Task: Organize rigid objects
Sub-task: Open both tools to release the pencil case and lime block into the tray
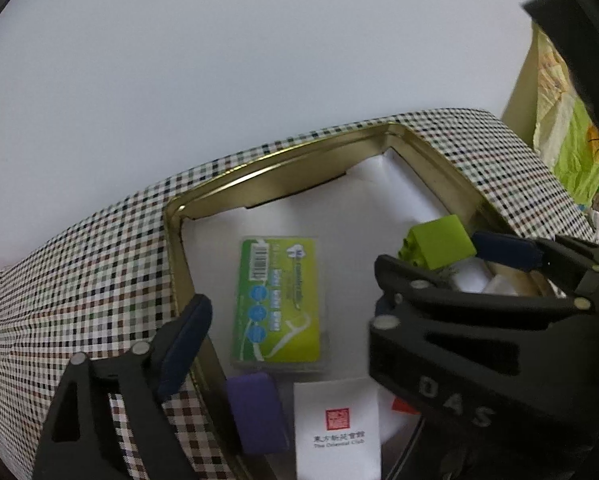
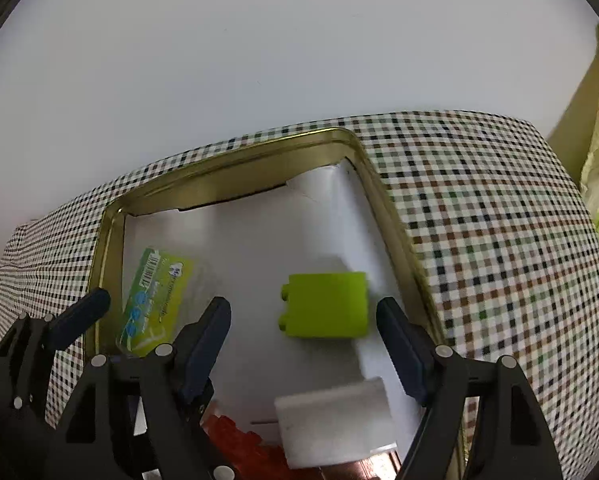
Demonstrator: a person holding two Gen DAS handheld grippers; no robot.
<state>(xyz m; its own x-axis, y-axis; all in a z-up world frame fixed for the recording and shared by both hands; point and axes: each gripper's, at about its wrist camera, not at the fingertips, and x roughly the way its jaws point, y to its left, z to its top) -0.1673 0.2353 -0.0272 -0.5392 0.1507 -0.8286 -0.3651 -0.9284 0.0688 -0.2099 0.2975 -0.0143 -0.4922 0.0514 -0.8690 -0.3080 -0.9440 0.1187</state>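
A gold-rimmed tin (image 1: 175, 248) lined with white paper holds the objects. A green floss-pick box (image 1: 277, 300) lies flat in it, between the wide-apart fingers of my left gripper (image 1: 287, 312), and neither pad touches it. A lime toy brick (image 2: 327, 304) lies on the liner between the fingers of my right gripper (image 2: 303, 316), with a gap on each side. In the left wrist view the right gripper (image 1: 443, 256) straddles the lime brick (image 1: 439, 240). Both grippers are open. The floss-pick box (image 2: 155, 300) and one left-gripper pad (image 2: 79, 316) show at the left of the right wrist view.
A purple block (image 1: 255, 416), a white card with a red seal (image 1: 335, 428), red bricks (image 2: 239, 436) and a white block (image 2: 335, 420) lie at the tin's near end. Checked cloth (image 2: 499, 240) surrounds the tin (image 2: 107, 248). A yellow-green bag (image 1: 571, 148) stands at the right.
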